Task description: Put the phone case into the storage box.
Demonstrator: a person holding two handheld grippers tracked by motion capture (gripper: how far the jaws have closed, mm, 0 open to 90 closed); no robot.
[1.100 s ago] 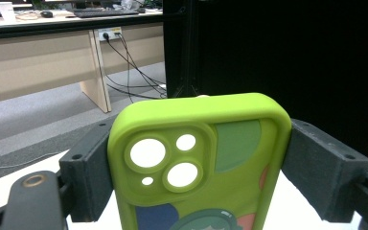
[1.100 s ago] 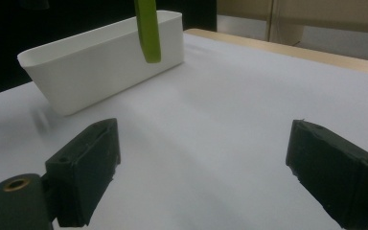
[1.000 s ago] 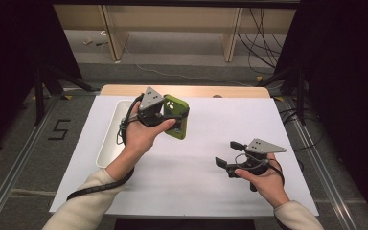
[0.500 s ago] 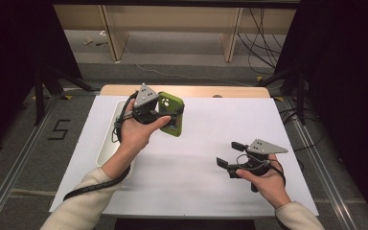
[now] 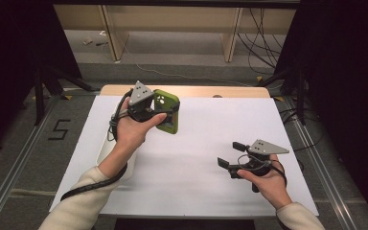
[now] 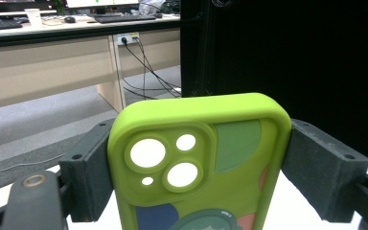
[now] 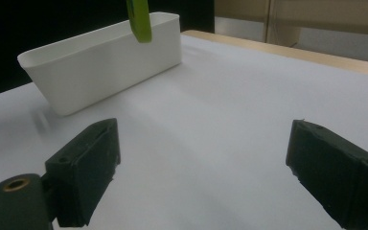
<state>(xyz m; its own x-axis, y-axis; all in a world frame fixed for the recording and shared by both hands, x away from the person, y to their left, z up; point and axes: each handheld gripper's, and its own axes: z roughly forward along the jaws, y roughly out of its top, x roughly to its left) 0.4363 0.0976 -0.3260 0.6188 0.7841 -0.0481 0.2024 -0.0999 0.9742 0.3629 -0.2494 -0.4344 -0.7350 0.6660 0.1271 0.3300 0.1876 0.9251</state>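
Bin (image 5: 106, 152) at the left is mostly hidden under my left forearm in the high view; I see just a white edge, while the right gripper view shows its wall whole. Left gripper (image 5: 165, 111) clamps the green phone case (image 5: 166, 111) by its sides, held up above the white sheet (image 5: 196, 143) just right of the bin; its lower end is cut off in the left gripper view. Right gripper (image 5: 226, 154) rests near the sheet's right, jaws spread, nothing between

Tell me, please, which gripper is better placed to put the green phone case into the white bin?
Left. The left gripper already clamps the phone case beside the white bin; the right gripper stands open, apart.
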